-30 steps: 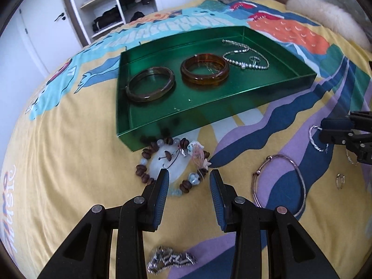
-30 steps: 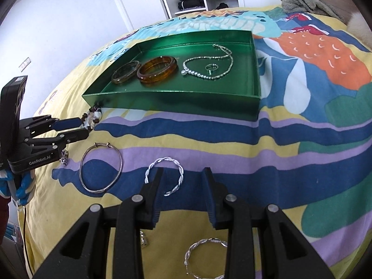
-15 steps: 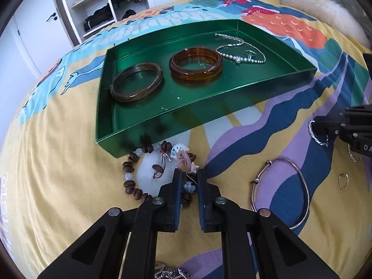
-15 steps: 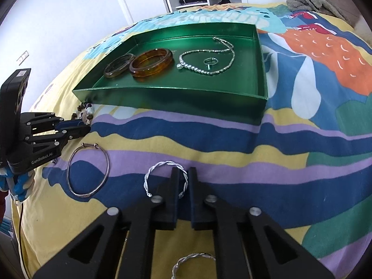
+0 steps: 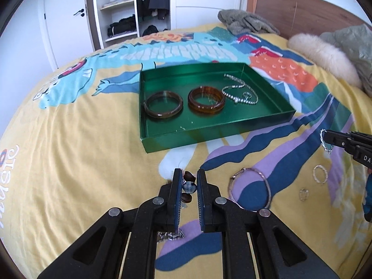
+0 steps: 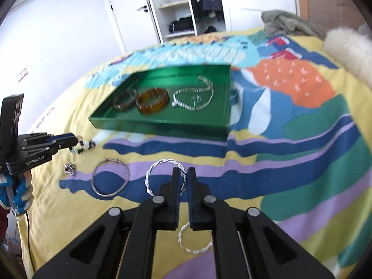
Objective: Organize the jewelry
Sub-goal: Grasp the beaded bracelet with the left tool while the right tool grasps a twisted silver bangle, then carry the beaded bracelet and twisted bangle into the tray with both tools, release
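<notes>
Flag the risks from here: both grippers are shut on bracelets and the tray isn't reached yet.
Left gripper pinches the beaded bracelet by a few beads; the hanging part could snag the green tray wall. Right gripper clamps only one edge of the twisted silver bangle, so it may pivot or slip.

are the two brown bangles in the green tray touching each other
Apart. In the left wrist view, green tray floor shows plainly between the darker bangle and the amber bangle. The right wrist view is blurred and makes them seem to overlap.
</notes>
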Tool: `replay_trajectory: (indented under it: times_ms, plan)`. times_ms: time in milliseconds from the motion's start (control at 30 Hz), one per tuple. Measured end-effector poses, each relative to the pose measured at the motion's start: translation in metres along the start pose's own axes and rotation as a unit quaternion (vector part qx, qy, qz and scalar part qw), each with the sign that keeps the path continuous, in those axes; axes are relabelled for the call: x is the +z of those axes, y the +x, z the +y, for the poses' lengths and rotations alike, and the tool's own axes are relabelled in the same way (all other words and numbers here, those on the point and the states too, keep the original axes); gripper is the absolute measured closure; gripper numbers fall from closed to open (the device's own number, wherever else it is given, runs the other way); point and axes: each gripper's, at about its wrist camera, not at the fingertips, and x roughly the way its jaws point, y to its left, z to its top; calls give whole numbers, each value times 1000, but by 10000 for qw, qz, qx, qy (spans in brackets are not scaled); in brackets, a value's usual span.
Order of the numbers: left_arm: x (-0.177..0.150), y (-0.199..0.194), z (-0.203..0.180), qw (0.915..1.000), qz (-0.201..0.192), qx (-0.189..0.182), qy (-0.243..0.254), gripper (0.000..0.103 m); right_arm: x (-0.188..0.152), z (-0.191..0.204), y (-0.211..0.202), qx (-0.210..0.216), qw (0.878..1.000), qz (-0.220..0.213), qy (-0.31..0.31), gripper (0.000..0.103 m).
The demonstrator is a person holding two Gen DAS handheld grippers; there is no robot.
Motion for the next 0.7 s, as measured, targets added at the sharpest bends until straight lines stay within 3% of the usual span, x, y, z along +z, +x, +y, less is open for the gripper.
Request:
replay_trajectory:
  times_ms: [167,367,533,700]
  plan:
    - [20,-31,-3,9994,-315,-99,-69,91,17,5,-37,-125,9993,-353,14,98]
    - [62,-55,-3,9972,-683,-209,-212,91,63,15,-67,-230,9965,-799,-4,98]
    - [109,-49,2,9958,-819,-199,-371,91,116,26,-72,-203,9926,-1201,12,98]
    - [155,-21,11,9952,-811,-109,-543,91,160,37,-46,-96,9914,-1307,7,98]
